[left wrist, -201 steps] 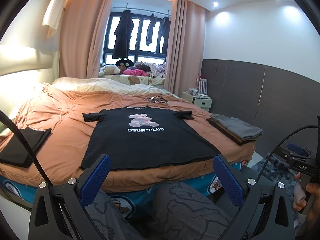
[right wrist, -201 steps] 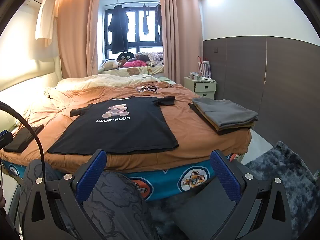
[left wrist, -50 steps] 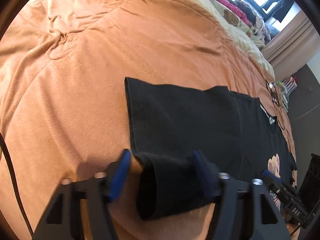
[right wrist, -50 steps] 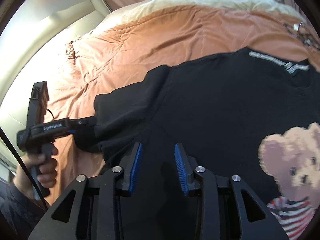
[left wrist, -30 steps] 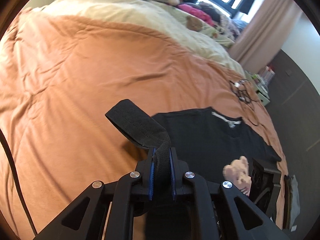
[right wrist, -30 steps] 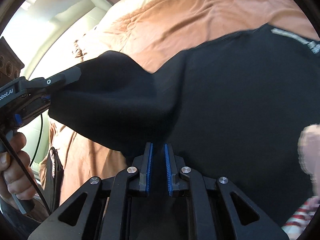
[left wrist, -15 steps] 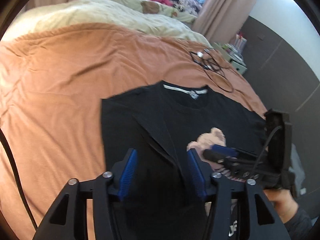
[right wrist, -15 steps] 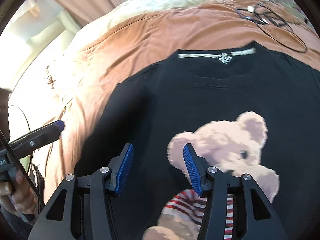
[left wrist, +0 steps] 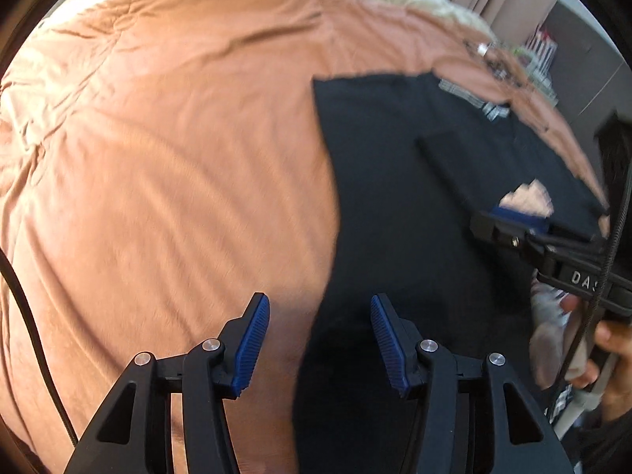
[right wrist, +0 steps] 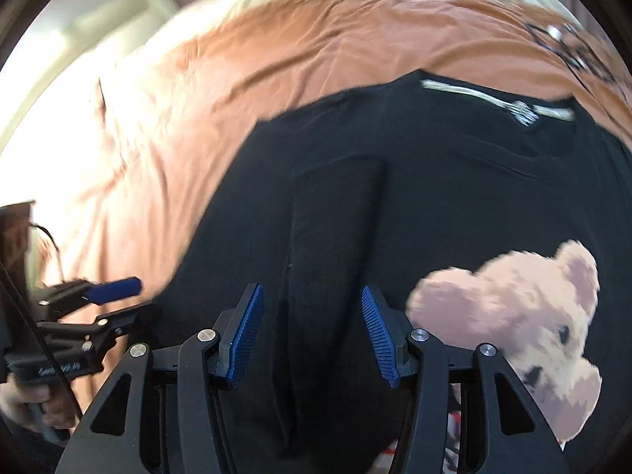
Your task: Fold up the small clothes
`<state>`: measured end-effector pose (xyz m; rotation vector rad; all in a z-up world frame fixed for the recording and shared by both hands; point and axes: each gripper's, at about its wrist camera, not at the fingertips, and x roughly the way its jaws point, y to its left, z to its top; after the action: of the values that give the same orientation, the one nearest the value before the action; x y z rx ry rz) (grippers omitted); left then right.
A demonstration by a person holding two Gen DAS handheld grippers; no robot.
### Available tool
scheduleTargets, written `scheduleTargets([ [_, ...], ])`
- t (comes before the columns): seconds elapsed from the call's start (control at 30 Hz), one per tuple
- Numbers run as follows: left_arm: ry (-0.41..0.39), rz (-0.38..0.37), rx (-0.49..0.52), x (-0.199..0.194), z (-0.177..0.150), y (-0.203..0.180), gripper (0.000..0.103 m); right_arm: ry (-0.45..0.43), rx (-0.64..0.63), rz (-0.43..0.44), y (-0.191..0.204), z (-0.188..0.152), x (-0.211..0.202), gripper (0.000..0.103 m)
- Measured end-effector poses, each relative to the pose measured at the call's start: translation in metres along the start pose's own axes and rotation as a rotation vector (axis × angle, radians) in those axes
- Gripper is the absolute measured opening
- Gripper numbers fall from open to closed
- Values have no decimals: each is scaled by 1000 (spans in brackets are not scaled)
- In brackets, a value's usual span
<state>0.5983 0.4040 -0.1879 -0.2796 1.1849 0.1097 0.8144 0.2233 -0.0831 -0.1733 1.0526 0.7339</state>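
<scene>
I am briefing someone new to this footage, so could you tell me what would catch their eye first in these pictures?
The pale teddy bear print stands out first, on the chest of the black T-shirt at the lower right of the right wrist view. The shirt lies on a wide orange bedspread, its sleeve folded inward over the body. Both the left gripper and the right gripper hover open above the fabric.

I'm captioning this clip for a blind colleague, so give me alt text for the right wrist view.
Open right tongs hover over a black T-shirt spread on an orange bedspread, its sleeve folded in across the body. A teddy bear print shows at right, and the left tongs sit at the shirt's left edge.
</scene>
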Motion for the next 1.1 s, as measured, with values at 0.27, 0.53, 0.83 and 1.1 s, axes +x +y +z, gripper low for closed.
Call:
scheduleTargets([
  [0.27, 9, 4, -19, 3, -8, 4, 55, -17, -23, -293, -13, 25, 21, 50],
  [0.53, -36, 101, -26, -12, -1, -13, 55, -62, 146, -254, -96, 10, -18, 50],
  [0.83, -77, 42, 12, -39, 4, -74, 56, -98, 174, -262, -152, -20, -92, 52],
  [1.1, -94, 4, 73, -45, 16, -152, 56, -143, 260, -280, -224, -59, -158, 52],
])
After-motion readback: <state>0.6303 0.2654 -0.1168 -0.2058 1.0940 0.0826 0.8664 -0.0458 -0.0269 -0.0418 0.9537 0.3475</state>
